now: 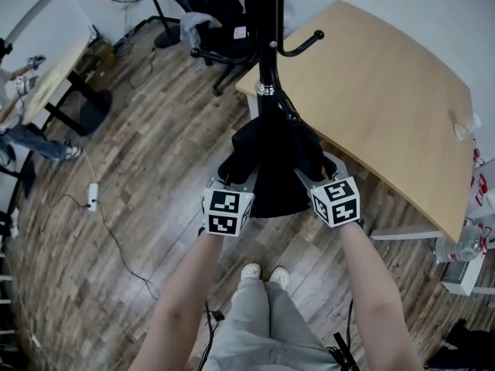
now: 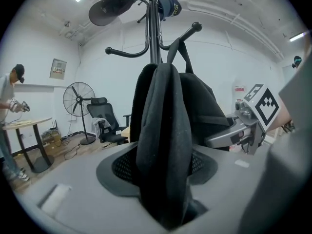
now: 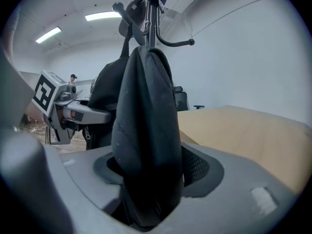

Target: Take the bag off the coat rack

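Head view: black backpack (image 1: pixel 274 168) hangs on the black coat rack (image 1: pixel 267 37), low on the pole, just beside the edge of a light wooden table (image 1: pixel 387 91). Left gripper (image 1: pixel 232 180) is at the bag's left side, right gripper (image 1: pixel 309 172) at its right side, both touching the fabric, bare forearms below. Wood plank floor (image 1: pixel 139 207) underneath, black office chair (image 1: pixel 216 22) behind the rack. Left gripper view: a thick upright fold of the backpack (image 2: pixel 161 145) fills the gap of the left gripper (image 2: pixel 163 177), jaws clamped on it. The bag's strap (image 2: pixel 183 52) runs up to a rack hook (image 2: pixel 192 28), so the bag is on the coat rack (image 2: pixel 155 28). A dark cap (image 2: pixel 168 4) sits at the top of the rack. The right gripper (image 2: pixel 243 126) shows at the far side of the bag. A standing fan (image 2: pixel 79 99) and a person (image 2: pixel 9 106) at a table are at the left. Right gripper view: the right gripper (image 3: pixel 148 179) is closed on another fold of the backpack (image 3: pixel 146 130), fabric packed between the jaws. Coat rack (image 3: pixel 151 18) directly above, left gripper (image 3: pixel 63 108) at the left beyond the bag, table (image 3: pixel 243 130) at the right.
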Available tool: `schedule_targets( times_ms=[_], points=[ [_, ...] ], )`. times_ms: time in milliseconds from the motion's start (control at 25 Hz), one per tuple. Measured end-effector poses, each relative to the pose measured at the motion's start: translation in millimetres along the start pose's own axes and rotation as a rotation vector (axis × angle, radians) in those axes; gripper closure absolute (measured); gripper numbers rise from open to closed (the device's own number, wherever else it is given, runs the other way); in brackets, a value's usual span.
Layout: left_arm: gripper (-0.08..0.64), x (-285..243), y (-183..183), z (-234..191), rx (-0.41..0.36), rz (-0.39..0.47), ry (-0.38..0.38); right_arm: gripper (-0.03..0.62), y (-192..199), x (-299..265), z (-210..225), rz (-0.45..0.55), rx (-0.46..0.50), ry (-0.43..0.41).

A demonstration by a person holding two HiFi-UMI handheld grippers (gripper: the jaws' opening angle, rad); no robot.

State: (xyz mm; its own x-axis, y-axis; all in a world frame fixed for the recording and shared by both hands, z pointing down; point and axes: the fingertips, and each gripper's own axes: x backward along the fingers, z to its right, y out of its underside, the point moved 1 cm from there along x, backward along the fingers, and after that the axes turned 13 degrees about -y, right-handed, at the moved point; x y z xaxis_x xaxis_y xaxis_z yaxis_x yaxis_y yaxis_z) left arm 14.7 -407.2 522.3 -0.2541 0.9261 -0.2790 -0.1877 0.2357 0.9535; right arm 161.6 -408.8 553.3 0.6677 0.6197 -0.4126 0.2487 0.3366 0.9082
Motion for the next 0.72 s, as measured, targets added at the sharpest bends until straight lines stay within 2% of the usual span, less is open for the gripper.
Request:
schedule_targets(
  times_ms=[160, 360, 480, 720],
  points=[
    [0.342, -5, 8, -3, 0.013, -0.007, -0.006, 0.382, 0, 2, 9, 0.109, -0.108, -0.005],
    [0.360, -9, 17, -1, 0.055, -0.014, 0.003, 0.387, -1, 0, 10, 0.217, -0.231, -0.023],
    [0.411, -10, 16, 0, 0.080, -0.015, 0.014, 0.430, -1, -2, 9, 0.220, -0.258, -0.035],
    [0.455, -8, 16, 2, 0.101, -0.055, 0.034, 0.506, 0, -1, -1, 0.171, -0.241, -0.003]
  ],
)
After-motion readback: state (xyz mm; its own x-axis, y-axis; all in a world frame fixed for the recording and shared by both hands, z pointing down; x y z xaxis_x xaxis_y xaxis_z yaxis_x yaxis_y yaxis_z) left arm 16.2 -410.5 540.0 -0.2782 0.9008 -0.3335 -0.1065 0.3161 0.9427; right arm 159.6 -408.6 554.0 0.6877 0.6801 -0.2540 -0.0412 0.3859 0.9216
